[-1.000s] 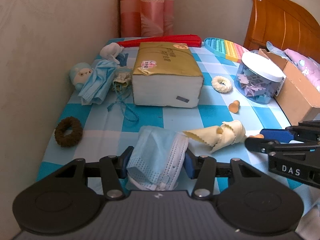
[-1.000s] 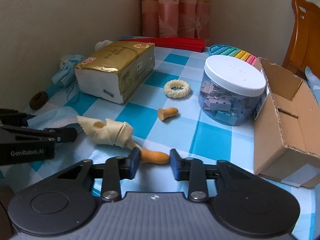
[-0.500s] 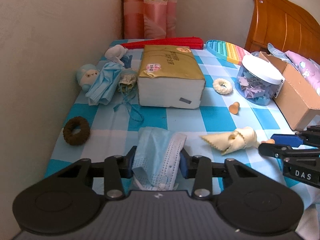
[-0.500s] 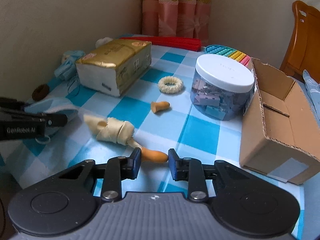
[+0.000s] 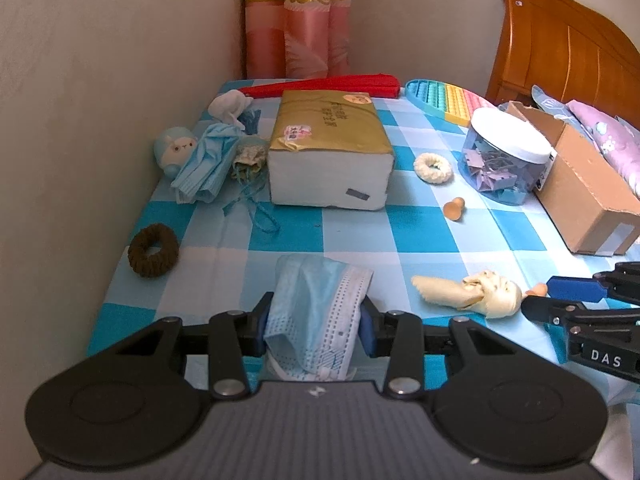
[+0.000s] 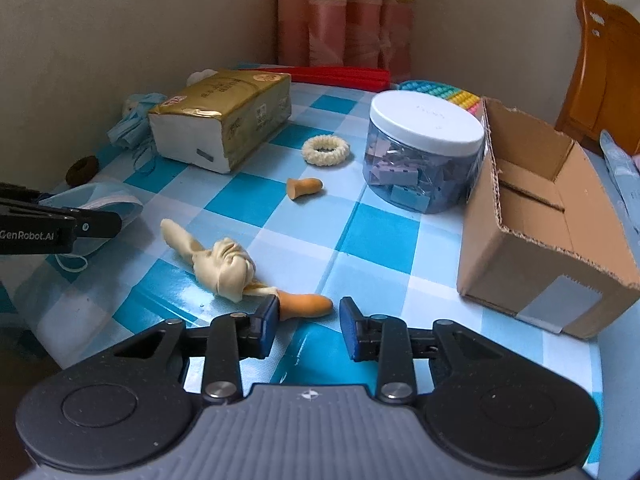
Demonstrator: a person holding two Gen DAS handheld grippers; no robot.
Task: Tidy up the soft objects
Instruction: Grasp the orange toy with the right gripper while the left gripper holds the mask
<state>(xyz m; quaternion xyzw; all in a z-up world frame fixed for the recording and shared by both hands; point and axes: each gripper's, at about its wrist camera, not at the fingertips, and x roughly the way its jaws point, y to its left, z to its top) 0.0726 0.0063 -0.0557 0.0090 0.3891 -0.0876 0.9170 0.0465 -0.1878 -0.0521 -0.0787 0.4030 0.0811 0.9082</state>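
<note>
A light blue face mask point(image 5: 316, 300) lies bunched between the pads of my left gripper point(image 5: 314, 322), which is shut on it just above the checked tablecloth. In the right wrist view the mask point(image 6: 100, 204) shows behind the left gripper's finger point(image 6: 92, 222). A cream cloth bundle point(image 6: 224, 264) ends in an orange finger-shaped piece point(image 6: 306, 305). My right gripper point(image 6: 308, 316) is around that piece with its jaws opening. The left pad touches it and the right pad stands clear. In the left wrist view the cream cloth bundle point(image 5: 476, 290) lies beside the right gripper point(image 5: 552, 296).
A gold tissue pack point(image 5: 328, 152) sits mid-table, with a clip jar point(image 6: 424, 156) and an open cardboard box point(image 6: 536, 216) to the right. Also there: a cream scrunchie point(image 6: 324, 151), a brown scrunchie point(image 5: 153, 250), a second orange piece point(image 6: 304, 187), and a plush point(image 5: 176, 152) with masks by the left wall.
The right gripper pulled back, dragging the orange piece and cream bundle away from the mask, then its jaws widened. The left gripper's jaws narrowed on the mask and stayed so.
</note>
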